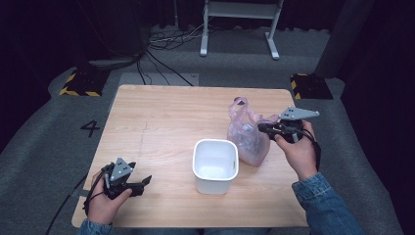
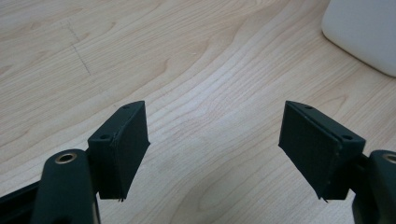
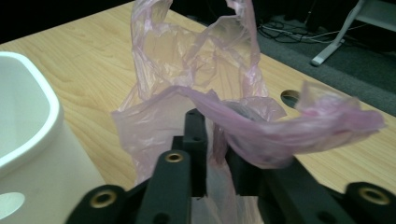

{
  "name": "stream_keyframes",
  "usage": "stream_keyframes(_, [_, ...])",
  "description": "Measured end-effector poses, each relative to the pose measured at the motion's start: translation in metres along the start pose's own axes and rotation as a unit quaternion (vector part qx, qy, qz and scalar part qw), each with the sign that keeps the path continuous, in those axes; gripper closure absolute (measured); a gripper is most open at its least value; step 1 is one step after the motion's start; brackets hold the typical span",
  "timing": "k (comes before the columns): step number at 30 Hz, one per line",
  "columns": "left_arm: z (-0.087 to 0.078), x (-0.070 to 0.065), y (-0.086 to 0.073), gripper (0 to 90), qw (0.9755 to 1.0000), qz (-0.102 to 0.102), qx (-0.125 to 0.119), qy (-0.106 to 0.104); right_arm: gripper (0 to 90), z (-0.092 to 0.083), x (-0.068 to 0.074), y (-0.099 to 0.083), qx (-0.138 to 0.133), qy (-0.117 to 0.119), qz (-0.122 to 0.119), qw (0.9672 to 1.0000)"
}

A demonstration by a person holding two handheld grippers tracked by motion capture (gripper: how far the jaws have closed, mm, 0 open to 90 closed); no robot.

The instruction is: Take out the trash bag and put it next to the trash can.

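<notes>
Bag: a pink plastic bag (image 1: 247, 134) stands on the table (image 1: 161, 117), just right of the white bin (image 1: 215, 165); dark contents show faintly through the film, too blurred to identify.
Right gripper: the right gripper (image 3: 215, 154) sits at the bag's upper right edge with its jaws only a narrow gap apart; a fold of the pink film lies between and over them. Whether the pads press the film cannot be told.
Left gripper: the left gripper (image 2: 212, 149) rests low near the table's front left corner, jaws wide apart, nothing between them, well apart from bag and bin.
Bin: upright and open; the interior looks empty apart from a pale patch on its floor.
Done: judging by the layout, the bag is set beside the bin.
Left: nothing from the bag appears to be in the bin, so the transfer or lining step seems not yet done.
</notes>
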State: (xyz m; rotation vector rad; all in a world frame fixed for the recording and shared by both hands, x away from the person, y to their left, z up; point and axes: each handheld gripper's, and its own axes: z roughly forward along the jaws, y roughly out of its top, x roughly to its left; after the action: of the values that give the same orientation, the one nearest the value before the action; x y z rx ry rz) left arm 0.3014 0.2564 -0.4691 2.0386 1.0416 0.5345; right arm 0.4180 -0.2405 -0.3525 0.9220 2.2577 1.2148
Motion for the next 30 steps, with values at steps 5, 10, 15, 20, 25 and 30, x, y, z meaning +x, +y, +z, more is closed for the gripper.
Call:
stream_keyframes(5, [0.001,0.0,0.001,23.5,1.0,0.001,0.0,-0.003,54.3,-0.01,0.001,-0.001,-0.009,-0.012,0.006,0.9999])
stream_keyframes(10, [0.002,0.0,0.002,23.6,1.0,0.0,-0.001,-0.007,45.3,-0.026,0.003,-0.005,-0.014,-0.013,0.015,0.9997])
stream_keyframes(15, [0.002,0.0,0.002,23.5,1.0,-0.002,-0.001,-0.006,38.3,-0.039,0.006,-0.012,-0.007,-0.004,0.018,0.9998])
stream_keyframes(20, [0.002,-0.001,0.002,23.5,1.0,-0.001,-0.001,-0.006,32.5,-0.051,0.006,-0.022,-0.01,-0.018,0.024,0.9995])
stream_keyframes(25, [0.003,-0.001,0.002,23.5,1.0,-0.002,0.0,-0.006,27.5,-0.062,0.006,-0.034,-0.01,-0.026,0.028,0.9992])
stream_keyframes(30, [0.003,-0.001,0.002,23.5,1.0,-0.004,-0.001,-0.006,24.6,-0.069,0.008,-0.048,0.003,-0.034,0.034,0.9989])
